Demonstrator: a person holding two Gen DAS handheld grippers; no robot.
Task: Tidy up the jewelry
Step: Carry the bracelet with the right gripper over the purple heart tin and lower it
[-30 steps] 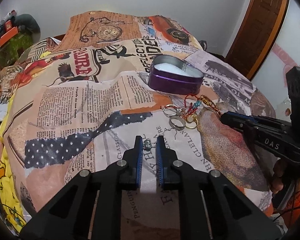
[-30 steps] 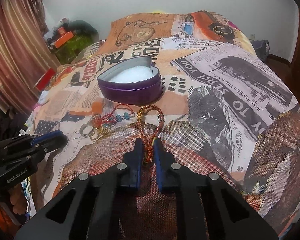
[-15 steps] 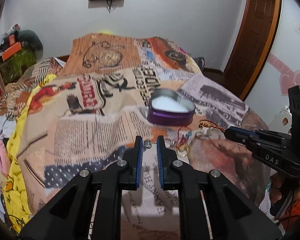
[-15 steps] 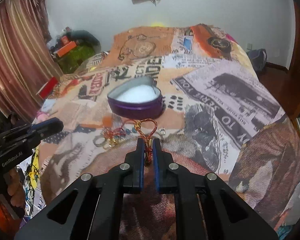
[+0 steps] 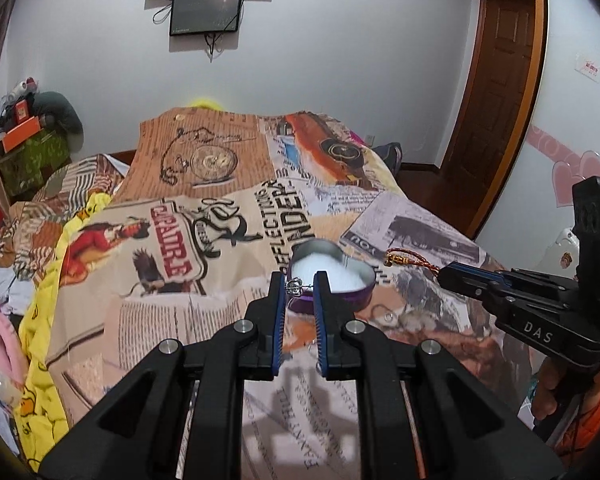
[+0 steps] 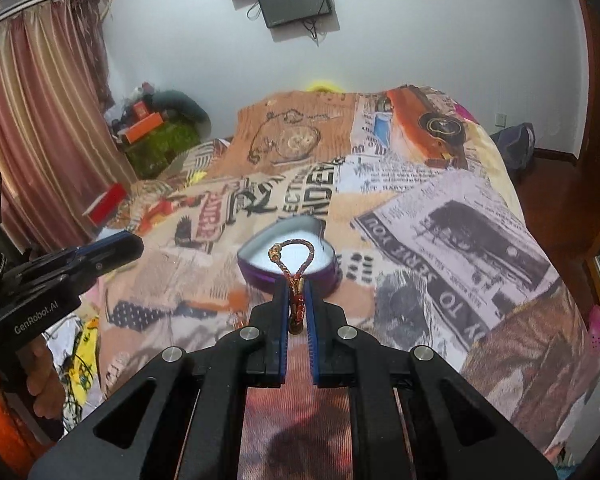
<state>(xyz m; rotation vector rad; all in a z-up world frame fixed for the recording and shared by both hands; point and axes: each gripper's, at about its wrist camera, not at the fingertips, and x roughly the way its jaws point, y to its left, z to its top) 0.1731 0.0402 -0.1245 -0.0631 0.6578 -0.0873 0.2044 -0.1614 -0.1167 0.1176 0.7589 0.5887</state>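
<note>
Here, a purple heart-shaped tin (image 5: 332, 280) sits open on the bed (image 5: 148, 320), its inside filled with a white lining; whether any jewelry lies in it cannot be made out. The left gripper (image 5: 299, 286) has its fingers closed on a small silver earring (image 5: 296, 285), held in the air in front of the tin. The right gripper (image 6: 296, 300) pinches a red-and-gold braided bracelet (image 6: 294, 258), whose loop stands up against the tin's white interior.

Patchwork-print bedspread (image 5: 148, 280) covers the bed. Beyond it, wall-mounted screen (image 5: 206, 10); wooden door (image 5: 496, 92) right of it; striped curtain (image 6: 40, 120) left.
</note>
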